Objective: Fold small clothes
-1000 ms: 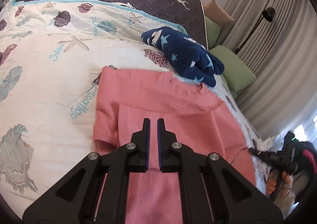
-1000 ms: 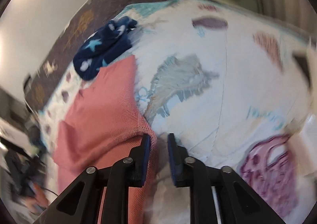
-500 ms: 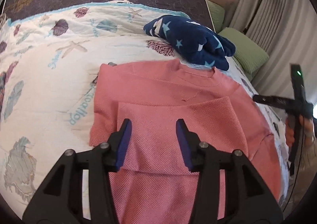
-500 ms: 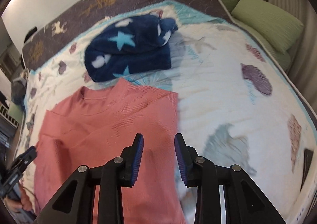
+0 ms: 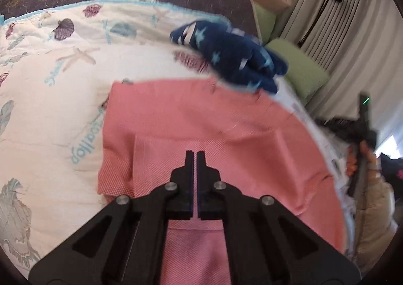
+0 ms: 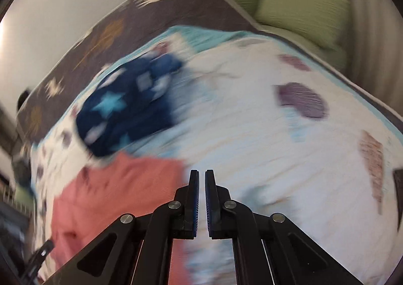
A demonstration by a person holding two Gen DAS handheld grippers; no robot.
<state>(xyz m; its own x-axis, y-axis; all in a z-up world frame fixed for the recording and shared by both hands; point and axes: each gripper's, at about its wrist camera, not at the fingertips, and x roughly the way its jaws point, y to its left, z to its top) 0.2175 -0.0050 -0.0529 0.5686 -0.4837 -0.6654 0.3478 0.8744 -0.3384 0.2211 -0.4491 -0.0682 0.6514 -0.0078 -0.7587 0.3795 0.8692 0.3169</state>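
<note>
- My left gripper [image 5: 195, 152] has its jaws just snapped together, nothing between them, hanging over the pink shirt [image 5: 201, 121].
- Pink shirt lies flat on the seashell quilt [image 5: 50, 108], one sleeve folded in across the body.
- Navy star-print fleece garment [image 5: 231, 58] is bunched up just beyond the shirt's collar.
- My right gripper [image 6: 202, 176] also just closed, holding nothing, above bare quilt just beside the shirt's edge [image 6: 113, 191]; that view is blurred.
- Green pillows [image 6: 302, 13] sit past the bed's far corner.
</note>
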